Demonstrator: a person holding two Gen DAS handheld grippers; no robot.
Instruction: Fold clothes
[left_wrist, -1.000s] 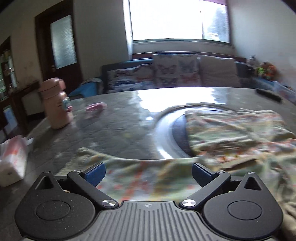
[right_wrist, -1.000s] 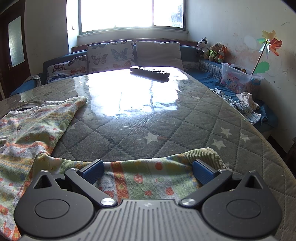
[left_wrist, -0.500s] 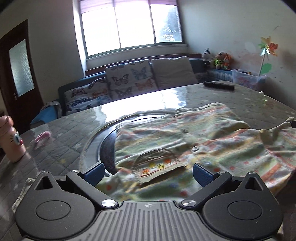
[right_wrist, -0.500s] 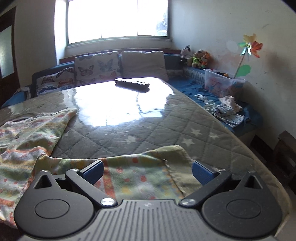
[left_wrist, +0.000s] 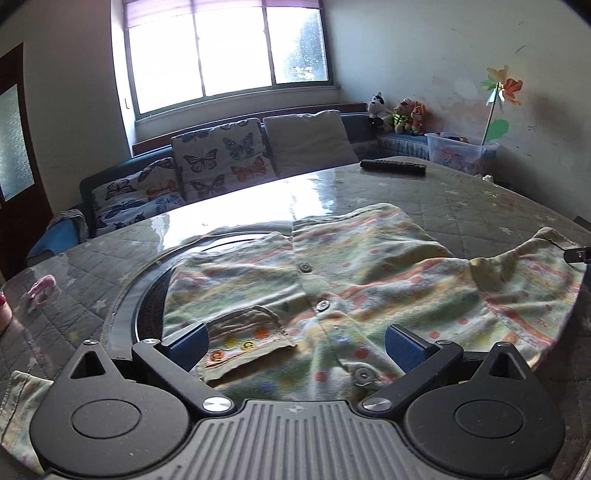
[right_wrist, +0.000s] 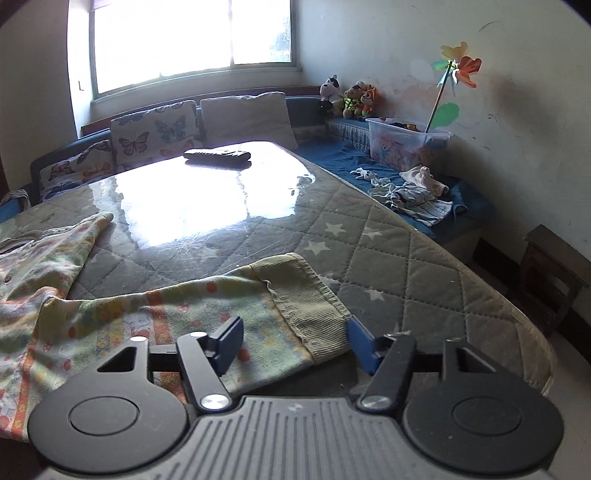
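Observation:
A small pale green patterned baby shirt with snap buttons and a front pocket lies spread on the quilted table. My left gripper is open low over its front hem, fingers either side of the pocket and snap placket. My right gripper is partly closed around the shirt's right sleeve, its blue pads either side of the ribbed cuff, not pinching it. A tip of the right gripper shows at the right edge of the left wrist view.
The round table has a glossy cover and a lazy-susan ring under the shirt. A black remote lies at the far side. A pink item lies at left. A sofa with cushions stands behind.
The left gripper swung right from the table's left side to face the shirt front. The right gripper narrowed its jaws around the sleeve cuff and turned slightly right.

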